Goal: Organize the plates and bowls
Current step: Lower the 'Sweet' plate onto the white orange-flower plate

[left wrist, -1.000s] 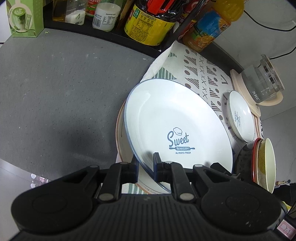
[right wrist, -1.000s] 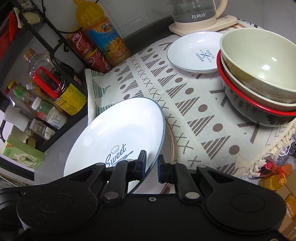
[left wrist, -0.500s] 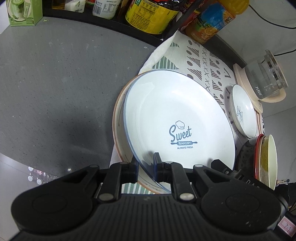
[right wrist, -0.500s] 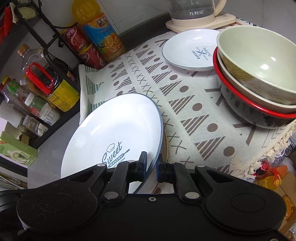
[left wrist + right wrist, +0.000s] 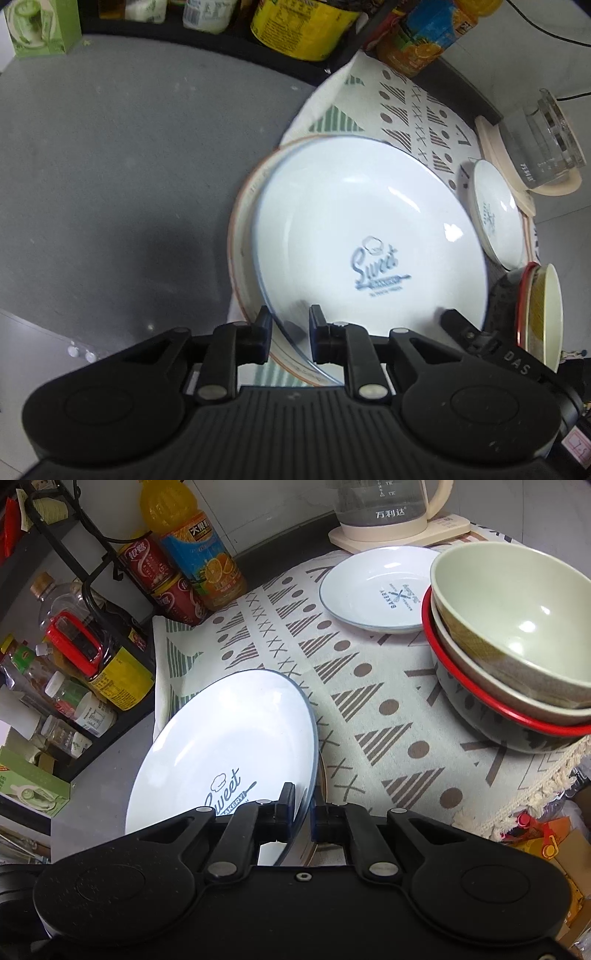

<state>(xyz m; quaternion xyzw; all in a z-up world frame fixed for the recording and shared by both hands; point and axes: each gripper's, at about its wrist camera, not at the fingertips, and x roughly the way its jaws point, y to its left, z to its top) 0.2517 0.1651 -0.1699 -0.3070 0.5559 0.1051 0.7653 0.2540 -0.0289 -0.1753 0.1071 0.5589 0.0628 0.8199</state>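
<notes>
A large white "Sweet Bakery" plate (image 5: 369, 236) (image 5: 229, 746) with a blue rim rests inside a cream plate with an orange rim (image 5: 243, 236). My left gripper (image 5: 290, 325) stands slightly open astride its near rim. My right gripper (image 5: 303, 806) is shut on the plate's opposite edge. A small white plate (image 5: 373, 590) (image 5: 495, 218) lies on the patterned cloth (image 5: 354, 686). Three nested bowls, cream (image 5: 517, 609) on top, red-rimmed (image 5: 480, 705) at the bottom, stand at the right; they also show in the left wrist view (image 5: 543, 314).
A glass kettle on a cream base (image 5: 391, 513) (image 5: 539, 144) stands behind the small plate. Juice bottle (image 5: 195, 550), red cans (image 5: 162, 583) and a black rack of condiment bottles (image 5: 74, 657) line the back. Grey countertop (image 5: 110, 166) lies left of the cloth.
The white plate has come down flatter into the cream plate. My left gripper's fingers have spread apart from the rim. The right gripper has kept its grip.
</notes>
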